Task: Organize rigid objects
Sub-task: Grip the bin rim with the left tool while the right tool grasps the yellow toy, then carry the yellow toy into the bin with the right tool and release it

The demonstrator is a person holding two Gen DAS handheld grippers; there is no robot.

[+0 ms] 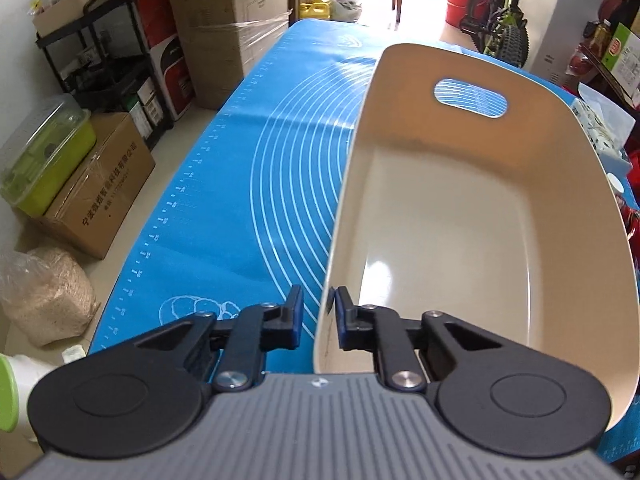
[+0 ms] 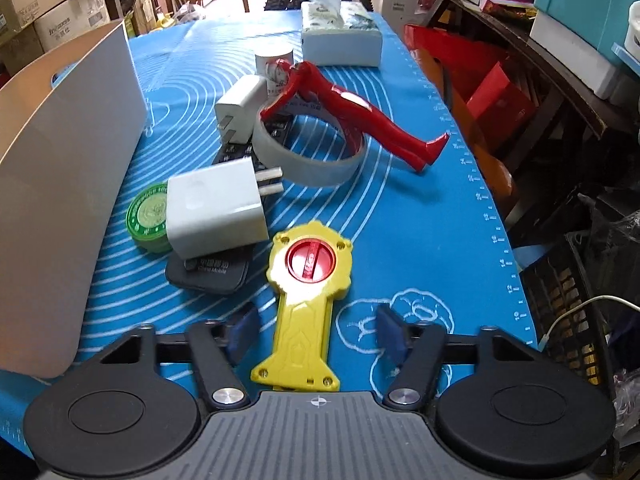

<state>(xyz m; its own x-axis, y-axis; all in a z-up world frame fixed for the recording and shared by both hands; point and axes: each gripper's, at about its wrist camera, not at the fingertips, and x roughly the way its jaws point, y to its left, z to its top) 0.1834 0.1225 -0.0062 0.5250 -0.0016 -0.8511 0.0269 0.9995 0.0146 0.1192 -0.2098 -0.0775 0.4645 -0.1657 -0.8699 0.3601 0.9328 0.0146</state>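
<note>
A cream plastic bin (image 1: 460, 216) with a handle slot stands empty on the blue mat (image 1: 248, 184). My left gripper (image 1: 318, 316) straddles its near left wall. The inner pad lies against the wall, and a thin strip of mat shows between the wall and the outer pad. A yellow toy key (image 2: 306, 300) with a red dial lies on the mat. My right gripper (image 2: 316, 332) stands open around its handle, both pads clear of it. Beyond lie a white charger (image 2: 216, 208), a green tin (image 2: 148, 216), a black remote (image 2: 212, 272), a tape roll (image 2: 308, 152), a red figure (image 2: 360, 116) and a second charger (image 2: 240, 108).
A tissue box (image 2: 340, 36) and a small white can (image 2: 276, 60) stand at the mat's far end. The bin's outer wall (image 2: 60, 184) is on the left of the right wrist view. Cardboard boxes (image 1: 100, 184) and a shelf (image 1: 108, 60) line the floor to the left, and crates (image 2: 560, 304) lie to the right.
</note>
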